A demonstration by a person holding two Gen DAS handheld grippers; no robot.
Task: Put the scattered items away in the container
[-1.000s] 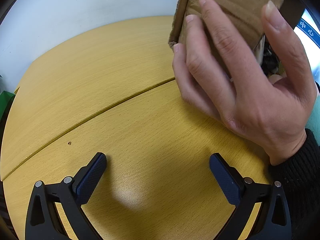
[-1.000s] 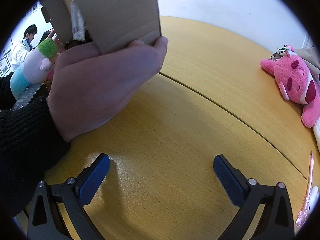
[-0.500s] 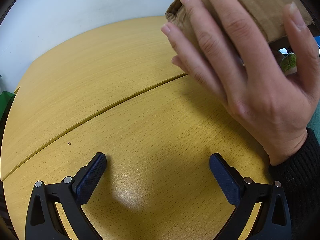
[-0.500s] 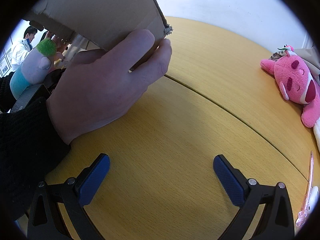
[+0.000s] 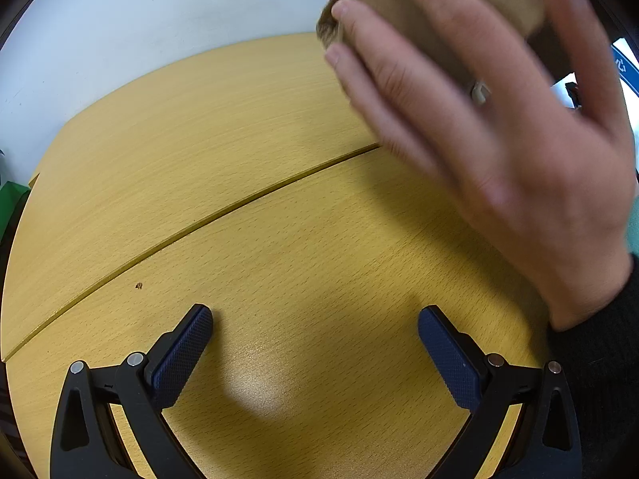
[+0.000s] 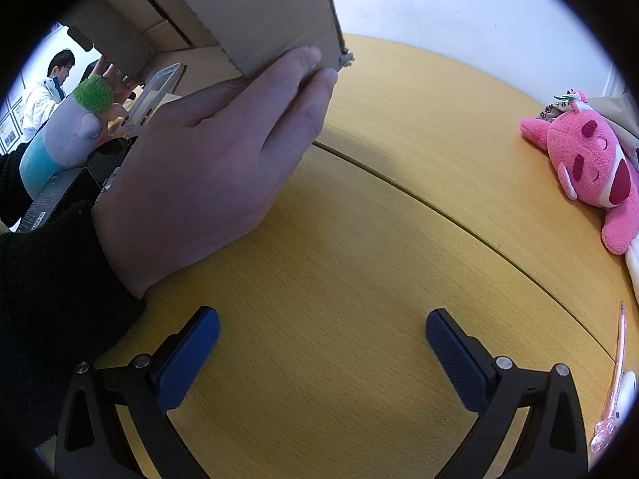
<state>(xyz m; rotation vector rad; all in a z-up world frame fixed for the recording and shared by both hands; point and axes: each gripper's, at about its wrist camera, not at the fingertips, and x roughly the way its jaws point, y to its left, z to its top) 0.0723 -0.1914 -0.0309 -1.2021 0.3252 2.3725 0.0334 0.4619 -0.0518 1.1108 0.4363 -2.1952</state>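
Observation:
A bare hand [image 6: 207, 167] holds a brown cardboard box [image 6: 255, 12] tipped above the wooden table [image 6: 359, 239]; it also shows in the left wrist view [image 5: 459, 4] at top right, under the hand [image 5: 499, 139]. Items spill at the box's mouth: a green-haired blue plush [image 6: 68, 131], a white flat device [image 6: 151, 99], a black box [image 6: 60, 195]. A pink plush [image 6: 587, 167] and a pink pen [image 6: 615, 375] lie at the right. My left gripper [image 5: 315, 343] and right gripper [image 6: 321, 345] are open and empty, low over the table.
A seam [image 5: 199, 223] runs across the tabletop. A white wall [image 5: 159, 20] stands behind the table. A person in white [image 6: 48, 92] sits far left. A brown paper bag [image 6: 615, 111] lies behind the pink plush.
The hand has tipped the cardboard box further up and over, so its open inside and the spilled items now show. Both grippers have stayed still.

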